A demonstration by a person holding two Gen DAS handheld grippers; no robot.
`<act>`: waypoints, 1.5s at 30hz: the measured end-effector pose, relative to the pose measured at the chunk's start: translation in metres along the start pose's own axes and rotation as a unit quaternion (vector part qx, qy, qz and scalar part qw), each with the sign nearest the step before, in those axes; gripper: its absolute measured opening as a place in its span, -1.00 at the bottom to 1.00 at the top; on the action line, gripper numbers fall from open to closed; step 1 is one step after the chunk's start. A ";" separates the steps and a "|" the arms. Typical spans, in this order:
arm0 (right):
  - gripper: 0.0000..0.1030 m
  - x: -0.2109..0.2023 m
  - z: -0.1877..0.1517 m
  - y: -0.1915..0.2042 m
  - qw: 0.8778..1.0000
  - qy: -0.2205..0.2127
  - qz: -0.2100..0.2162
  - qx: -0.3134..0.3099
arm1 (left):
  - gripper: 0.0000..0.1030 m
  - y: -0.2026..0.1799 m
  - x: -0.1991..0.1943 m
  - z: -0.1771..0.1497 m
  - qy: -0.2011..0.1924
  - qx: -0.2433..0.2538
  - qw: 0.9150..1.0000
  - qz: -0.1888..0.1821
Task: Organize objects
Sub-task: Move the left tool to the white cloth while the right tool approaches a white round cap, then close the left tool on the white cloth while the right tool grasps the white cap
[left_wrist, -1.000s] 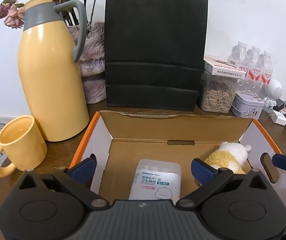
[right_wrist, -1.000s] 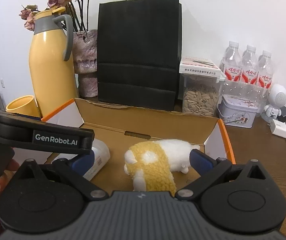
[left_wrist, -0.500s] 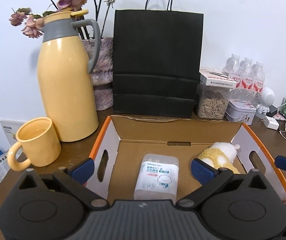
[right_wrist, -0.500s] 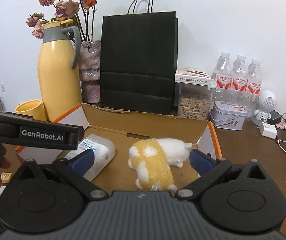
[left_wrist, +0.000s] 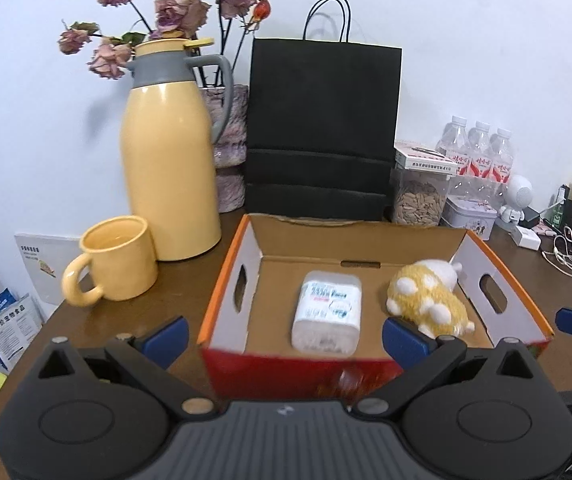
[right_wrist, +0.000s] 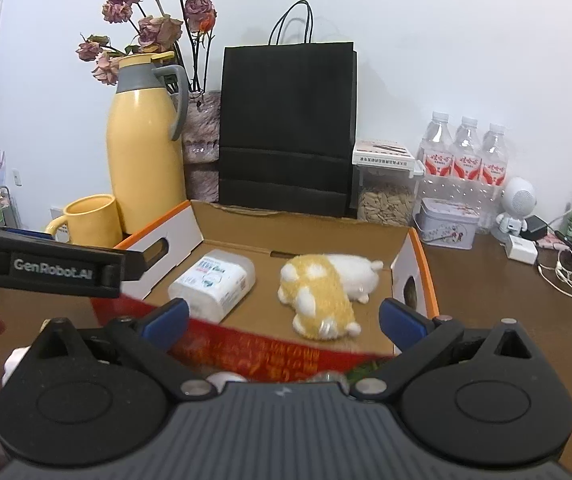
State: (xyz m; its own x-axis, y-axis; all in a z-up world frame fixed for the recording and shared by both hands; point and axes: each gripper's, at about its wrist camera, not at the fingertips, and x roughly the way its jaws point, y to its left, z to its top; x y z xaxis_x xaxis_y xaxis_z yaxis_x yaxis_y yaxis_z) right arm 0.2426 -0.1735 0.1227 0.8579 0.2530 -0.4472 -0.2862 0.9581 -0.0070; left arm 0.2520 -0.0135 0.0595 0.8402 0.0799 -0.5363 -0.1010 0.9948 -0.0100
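Open cardboard box w/ orange rim and red front sits mid-worktop. Inside: pack of cotton swabs lying flat at box centre, and a yellow-and-white plush toy on its side at 3 o'clock of the pack, just beside it, not touching.

Left gripper is released, blue fingertips spread wide, nothing between them, sitting at 6 o'clock of the box in front of the red wall. Right gripper likewise spread wide and empty, also at the box's near wall; the plush toy and swab pack lie beyond its tips. Left gripper's body, marked GenRobot.AI, crosses the right-wrist view at 9 o'clock.

Around the box: yellow mug at 9 o'clock, yellow thermos jug at 10 o'clock, black paper bag at 12 o'clock, jar of seeds and three water bottles at 1–2 o'clock.
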 end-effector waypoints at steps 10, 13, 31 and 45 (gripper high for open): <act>1.00 -0.042 -0.032 0.013 1.000 0.012 -0.002 0.000 | 1.00 0.032 -0.040 -0.036 0.006 0.004 1.000 0.020; 1.00 -0.051 -0.044 0.017 1.000 0.022 -0.004 -0.003 | 1.00 0.047 -0.050 -0.048 0.008 0.006 1.000 0.025; 1.00 -0.082 -0.104 0.038 0.996 0.086 -0.009 -0.023 | 1.00 0.124 -0.059 -0.103 0.054 0.031 0.998 0.021; 0.31 -0.074 -0.122 0.042 0.993 0.120 0.018 -0.009 | 1.00 0.117 -0.020 -0.094 0.069 0.040 0.996 -0.040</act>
State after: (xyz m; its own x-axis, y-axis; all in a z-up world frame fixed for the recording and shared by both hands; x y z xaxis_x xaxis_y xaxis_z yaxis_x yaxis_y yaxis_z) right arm 0.1155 -0.1686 0.0461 0.7211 0.2449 -0.6481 -0.3235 0.9462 -0.0023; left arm 0.1734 0.0952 -0.0098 0.7620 -0.0029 -0.6476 0.0097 0.9999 0.0070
